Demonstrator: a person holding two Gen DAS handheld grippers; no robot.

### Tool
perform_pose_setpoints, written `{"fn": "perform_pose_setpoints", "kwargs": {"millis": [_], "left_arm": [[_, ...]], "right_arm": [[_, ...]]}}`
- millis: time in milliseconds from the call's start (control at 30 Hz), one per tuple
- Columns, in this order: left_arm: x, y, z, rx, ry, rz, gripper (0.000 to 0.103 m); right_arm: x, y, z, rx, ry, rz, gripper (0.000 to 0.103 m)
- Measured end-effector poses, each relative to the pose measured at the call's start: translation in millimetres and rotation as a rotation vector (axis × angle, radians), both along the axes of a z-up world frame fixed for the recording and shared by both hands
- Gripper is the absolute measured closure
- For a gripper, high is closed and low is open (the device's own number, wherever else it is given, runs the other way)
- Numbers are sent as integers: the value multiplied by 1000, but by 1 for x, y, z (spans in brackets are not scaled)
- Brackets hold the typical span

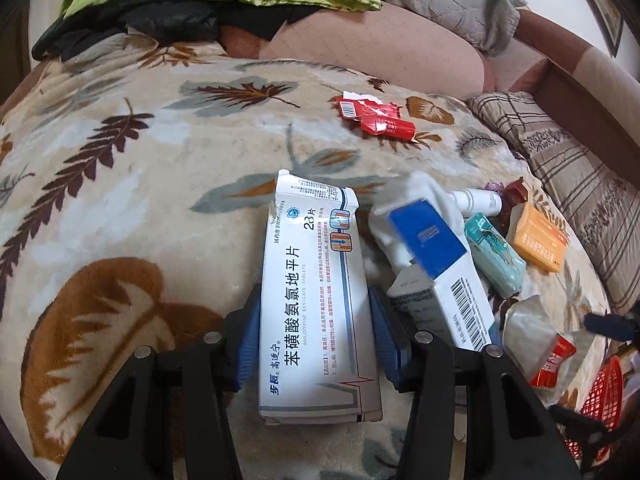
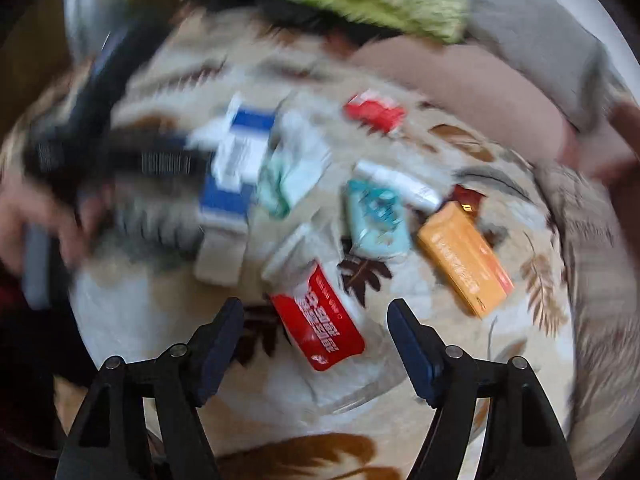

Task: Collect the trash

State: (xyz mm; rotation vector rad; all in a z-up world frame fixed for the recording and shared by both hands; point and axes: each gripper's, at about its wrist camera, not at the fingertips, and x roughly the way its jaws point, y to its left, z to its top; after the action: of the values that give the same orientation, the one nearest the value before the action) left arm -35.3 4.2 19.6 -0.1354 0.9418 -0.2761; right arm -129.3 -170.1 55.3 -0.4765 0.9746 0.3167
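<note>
Two grippers are at work over the leaf-patterned blanket (image 1: 120, 168), which carries all the trash. My left gripper (image 1: 316, 312) has its blue pads pressed against the two long sides of the white tablet box (image 1: 316, 280); the box stands lengthwise between them, its far flap torn open. My right gripper (image 2: 316, 320) is spread wide and holds nothing, with the red sachet (image 2: 320, 320) lying on the blanket between its fingers.

Procedure for the step in hand, as I judge it:
1. Left: keep the squeeze moderate. The box is light card and looks likely to crush or slip if the pads bite harder. Lift it straight up, clear of the blue-and-white carton (image 1: 440, 264) just beside it, then carry it toward the red basket (image 1: 604, 396) at the lower right.
2. Right: lower until the pads straddle the sachet, then close. It lies flat, so pinch an edge, not the face.

Remaining litter, large to small: the orange box (image 1: 538, 240), the teal packet (image 1: 494, 256), the torn red wrapper (image 1: 376, 118) lying well apart up the blanket, and the small white bottle (image 1: 478, 200).

Limits of view: the right wrist view is heavily motion-blurred, so print and edges are unreadable there. Only a corner of the basket shows, so I cannot tell what it contains. Whether the tablet box rests on the blanket or is raised, I cannot tell.
</note>
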Motion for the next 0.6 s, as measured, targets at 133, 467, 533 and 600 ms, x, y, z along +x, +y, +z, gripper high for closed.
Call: {"fn": "perform_pose_setpoints", "kwargs": {"millis": [133,467,533,600], "left_arm": [[3,-3,-3,40,-10,-17,54],[-6,-5,6,-11,-57,1,54],[-11,-2,13,-43,-86,4,54],[-18,-1,20,-51,-122,5,54]], "right_arm": [[17,-13,-20,-101,70,6,39],[1,-93,-3,476,-109,-591,64],[-13,-86,0,548,-191,-669,64],[-22,-70,-1,578,-230,-689,64]]}}
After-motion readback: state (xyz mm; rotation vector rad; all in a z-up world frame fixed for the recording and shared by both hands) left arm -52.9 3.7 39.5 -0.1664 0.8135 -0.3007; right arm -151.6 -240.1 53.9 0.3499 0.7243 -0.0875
